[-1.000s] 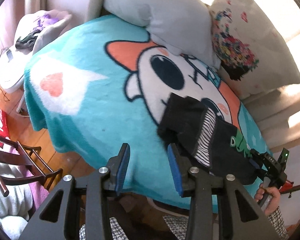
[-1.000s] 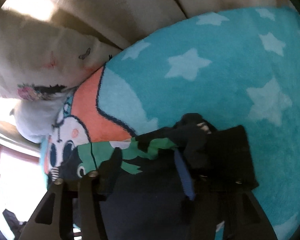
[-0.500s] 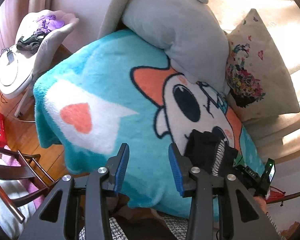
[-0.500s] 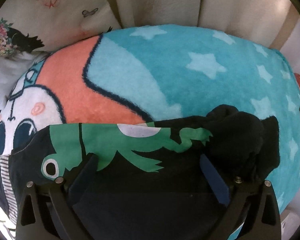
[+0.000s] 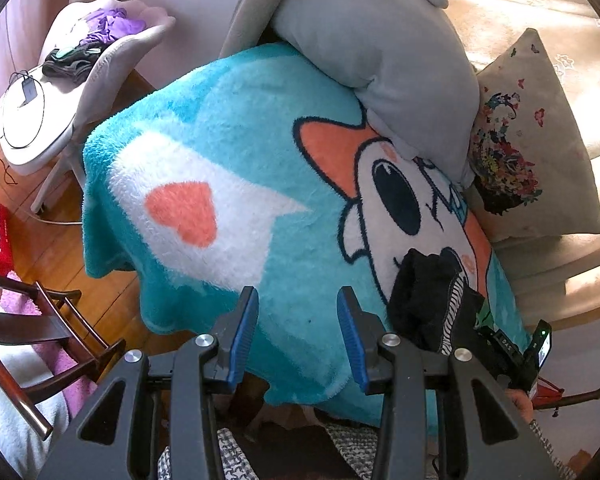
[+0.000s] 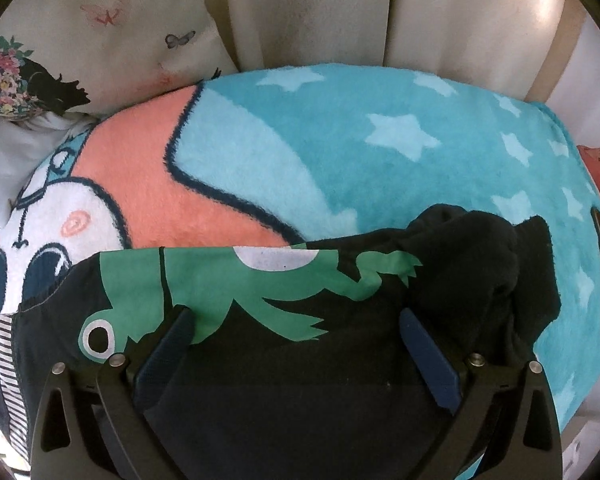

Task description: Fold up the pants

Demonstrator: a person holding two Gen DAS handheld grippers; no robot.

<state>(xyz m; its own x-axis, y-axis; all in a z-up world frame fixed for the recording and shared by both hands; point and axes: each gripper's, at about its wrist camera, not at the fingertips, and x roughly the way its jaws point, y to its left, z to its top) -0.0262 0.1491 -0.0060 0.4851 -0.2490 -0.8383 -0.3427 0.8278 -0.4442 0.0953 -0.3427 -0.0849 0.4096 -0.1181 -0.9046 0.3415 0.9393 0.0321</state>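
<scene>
Black pants (image 6: 284, 380) on blanket (image 6: 340, 160) under spread right gripper (image 6: 300, 328), released since before, left gripper (image 5: 298, 320) spread, empty, beside blanket's near edge

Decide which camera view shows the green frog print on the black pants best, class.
The right wrist view: the frog print spreads wide across the pants. The left wrist view shows only a green sliver at the bundle's edge.

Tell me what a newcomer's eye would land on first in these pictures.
First, the bright teal cartoon blanket spread over the sofa, with its orange heart and big-eyed character. Next, the black pants with a green frog print, lying on the blanket's near edge right under the wide-open right gripper. The left gripper hovers open over bare blanket beside them, holding nothing.
</scene>
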